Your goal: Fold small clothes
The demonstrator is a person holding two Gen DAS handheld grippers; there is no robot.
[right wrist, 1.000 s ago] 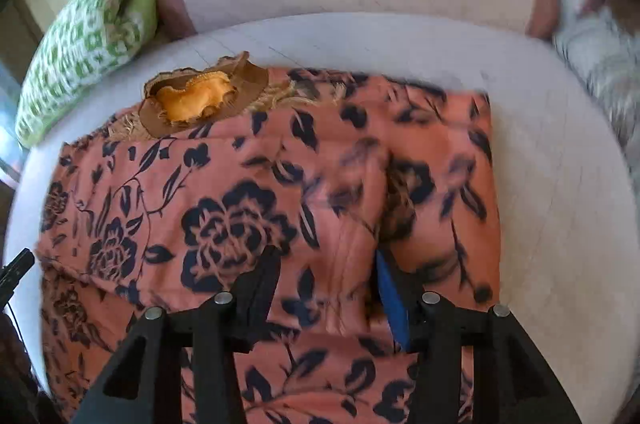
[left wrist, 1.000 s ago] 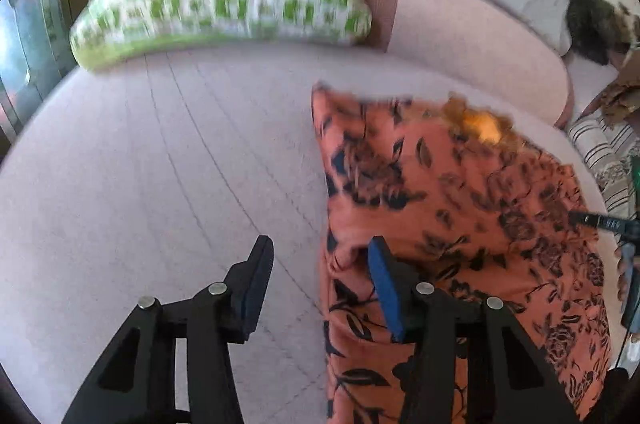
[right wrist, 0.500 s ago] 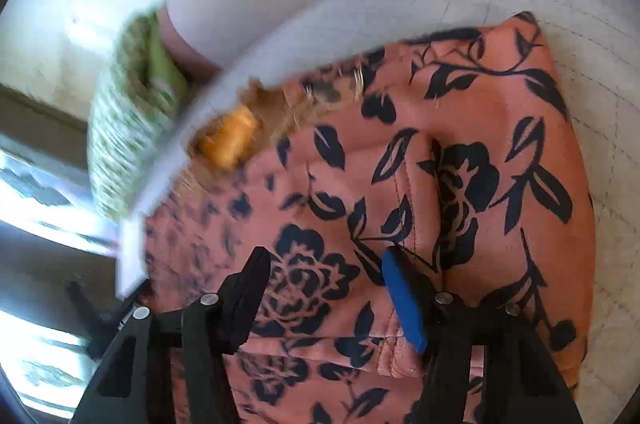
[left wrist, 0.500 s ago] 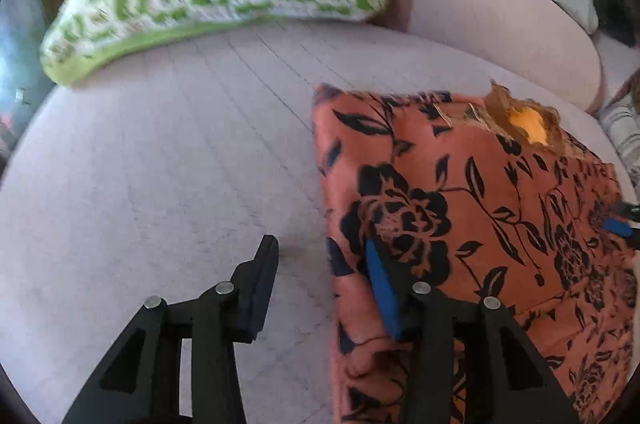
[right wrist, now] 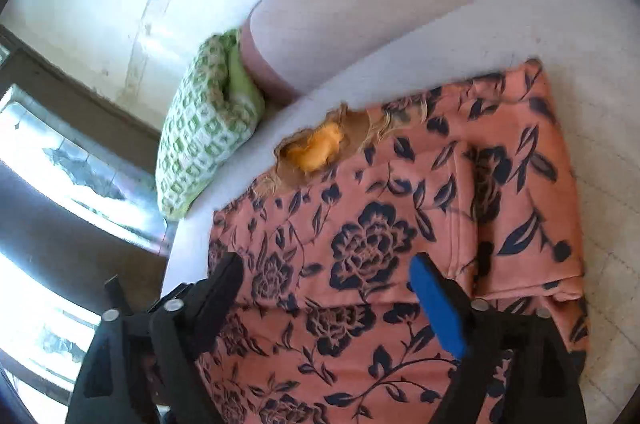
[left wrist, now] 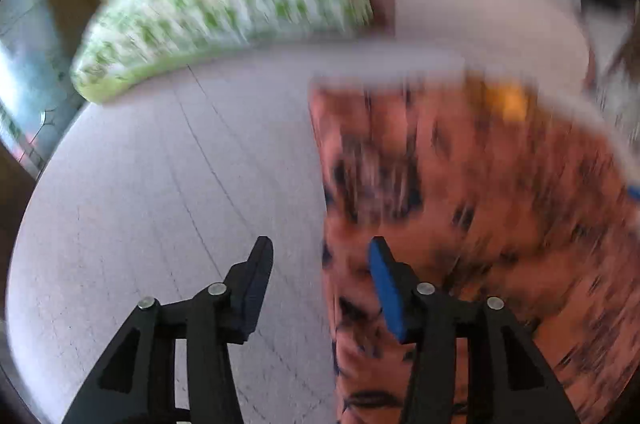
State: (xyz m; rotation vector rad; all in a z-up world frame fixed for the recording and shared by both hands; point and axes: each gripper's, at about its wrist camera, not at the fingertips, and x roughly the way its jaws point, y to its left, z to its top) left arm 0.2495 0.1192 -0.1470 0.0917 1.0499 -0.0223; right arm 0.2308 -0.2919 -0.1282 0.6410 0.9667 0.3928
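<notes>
1. grippers first, nearest to you: your left gripper point(left wrist: 318, 256) is spread wide with nothing between its fingers, one fingertip over bare cushion and the blue one over the left edge of the garment point(left wrist: 460, 224). your right gripper point(right wrist: 324, 274) is equally wide apart and empty, hanging above the middle of the cloth.
2. compared with half a second ago, the left view has gone blurry, so you are swinging that hand; the garment's edge sits in about the same place between the fingertips, and no grasp has been made.
3. the right view has tilted and pulled back since the earlier frame, showing more of the cloth: the orange floral garment point(right wrist: 400, 244) lies flat on the sofa seat point(left wrist: 160, 203), with a sleeve panel point(right wrist: 528, 207) already laid inward along its right side.
4. judged from that, one side fold looks done and the opposite edge under your left hand is likely next.
5. further off, the orange-lined neckline point(right wrist: 320, 147) points toward the backrest point(right wrist: 400, 3), with the green checked pillow point(right wrist: 200, 143) near the garment's far left corner.
</notes>
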